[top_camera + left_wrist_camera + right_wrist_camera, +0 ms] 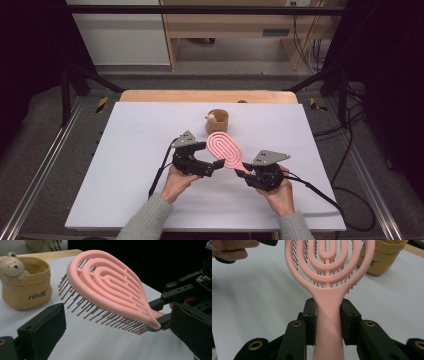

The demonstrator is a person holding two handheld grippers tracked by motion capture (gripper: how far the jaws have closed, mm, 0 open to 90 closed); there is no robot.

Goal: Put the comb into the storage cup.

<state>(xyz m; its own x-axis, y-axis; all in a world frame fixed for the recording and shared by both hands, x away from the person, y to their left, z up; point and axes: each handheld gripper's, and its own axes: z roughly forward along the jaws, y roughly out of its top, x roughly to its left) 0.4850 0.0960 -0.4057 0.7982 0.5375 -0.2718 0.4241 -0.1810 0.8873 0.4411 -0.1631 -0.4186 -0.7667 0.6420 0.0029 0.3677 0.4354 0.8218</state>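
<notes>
A: R gripper [328, 322] status?
B: Jaws clamped on the pink hairbrush [327, 277] handle, one pad each side, pads touching. Brush head sticks out ahead of the jaws, bristles facing down, held clear of the white table [125, 165].

A: L gripper [120, 332]?
B: Jaws spread wide, nothing gripped. Brush head sits between & just ahead of them, pads not touching it. In the high view it's just left of the R gripper, tips near the brush neck.

A: Anything else nearby?
B: Tan cup [26, 287] w/ small bear figure [12, 266] on its rim, beyond the brush head, standing upright on the table, apart from both grippers.
</notes>
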